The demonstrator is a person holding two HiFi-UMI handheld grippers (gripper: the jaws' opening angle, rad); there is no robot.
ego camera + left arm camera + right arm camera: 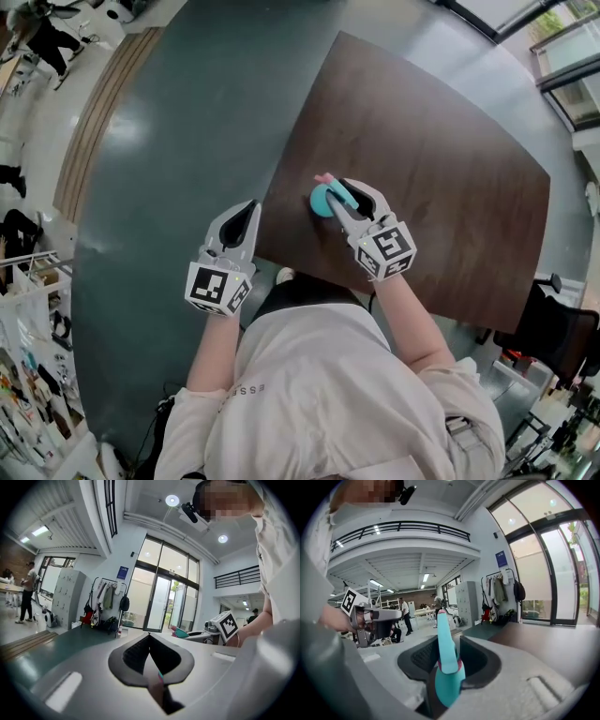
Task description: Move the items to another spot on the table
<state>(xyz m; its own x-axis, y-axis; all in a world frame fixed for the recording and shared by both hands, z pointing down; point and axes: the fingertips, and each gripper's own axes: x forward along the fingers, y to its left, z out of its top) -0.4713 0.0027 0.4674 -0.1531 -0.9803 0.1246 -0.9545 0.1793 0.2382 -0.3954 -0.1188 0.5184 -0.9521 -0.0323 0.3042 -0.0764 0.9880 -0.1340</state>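
A teal item with a pink tip (322,200) sits near the left front edge of the dark brown table (441,178). My right gripper (339,195) is shut on it. In the right gripper view the teal item (446,667) stands up between the pads (423,656), its thin end pointing away. My left gripper (251,206) hangs off the table's left side over the grey-green floor, jaws together and empty. From the left gripper view, the right gripper (225,625) and the teal item (180,632) show to the right. I cannot tell what kind of item it is.
The table's left edge (272,202) runs between the two grippers. A dark chair (562,328) stands by the table's right front corner. A wooden strip (98,112) crosses the floor at the left. The person's torso fills the bottom of the head view.
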